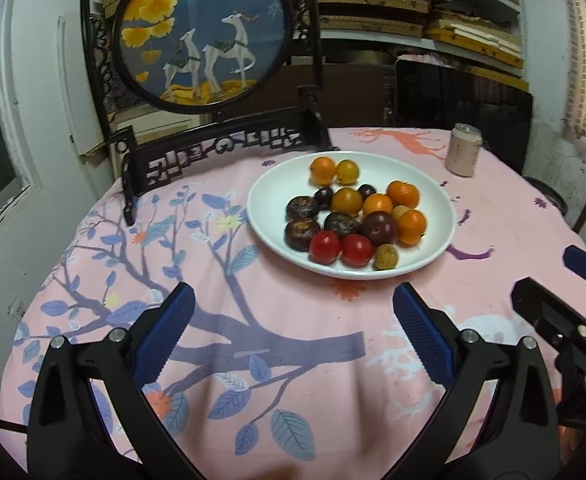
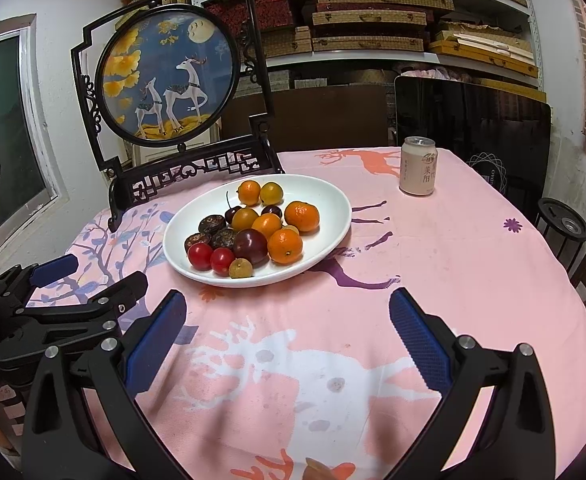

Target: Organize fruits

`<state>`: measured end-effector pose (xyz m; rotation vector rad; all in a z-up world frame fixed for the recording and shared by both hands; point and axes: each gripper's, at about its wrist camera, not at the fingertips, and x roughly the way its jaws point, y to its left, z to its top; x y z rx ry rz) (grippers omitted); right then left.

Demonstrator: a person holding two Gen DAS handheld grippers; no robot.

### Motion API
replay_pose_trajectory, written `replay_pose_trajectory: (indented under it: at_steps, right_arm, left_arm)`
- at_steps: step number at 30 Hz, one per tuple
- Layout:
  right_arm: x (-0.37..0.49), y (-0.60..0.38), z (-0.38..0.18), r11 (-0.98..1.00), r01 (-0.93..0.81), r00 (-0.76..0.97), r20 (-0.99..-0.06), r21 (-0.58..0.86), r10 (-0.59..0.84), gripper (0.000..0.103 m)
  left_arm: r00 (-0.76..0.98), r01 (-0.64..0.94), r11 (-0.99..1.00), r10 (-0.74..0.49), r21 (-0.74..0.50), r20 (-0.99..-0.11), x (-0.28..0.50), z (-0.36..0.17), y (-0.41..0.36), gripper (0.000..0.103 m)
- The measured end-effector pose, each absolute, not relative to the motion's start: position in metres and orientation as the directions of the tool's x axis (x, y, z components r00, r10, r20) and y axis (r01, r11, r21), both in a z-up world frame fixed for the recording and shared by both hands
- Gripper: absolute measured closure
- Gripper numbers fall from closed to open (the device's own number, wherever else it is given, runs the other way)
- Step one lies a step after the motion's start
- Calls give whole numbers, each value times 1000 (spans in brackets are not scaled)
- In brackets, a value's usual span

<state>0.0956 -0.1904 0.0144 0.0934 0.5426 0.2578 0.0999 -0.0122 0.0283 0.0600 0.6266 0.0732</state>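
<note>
Resting together on the white plate (image 1: pixel 433 184), the fruits (image 1: pixel 357 216) fit either a finished sort or one pending; left gripper (image 1: pixel 293 336) and right gripper (image 2: pixel 289 332) gape wide, empty, short of it.

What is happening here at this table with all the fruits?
A person holds two grippers over a pink tablecloth. The left gripper and the right gripper are both open and hold nothing. All the fruits lie together on a white plate: oranges, red tomatoes, dark plums and others. A can stands apart behind the plate.
</note>
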Motion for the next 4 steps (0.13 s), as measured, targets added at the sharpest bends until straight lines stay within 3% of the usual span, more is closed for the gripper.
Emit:
replay_pose_trajectory:
  at_steps: [4]
  right_arm:
    - [96,-190,14,964,-217,824,-499,155,266,1]
  left_arm:
    - [805,-49,996,82,72,-588,100,28,-11,2]
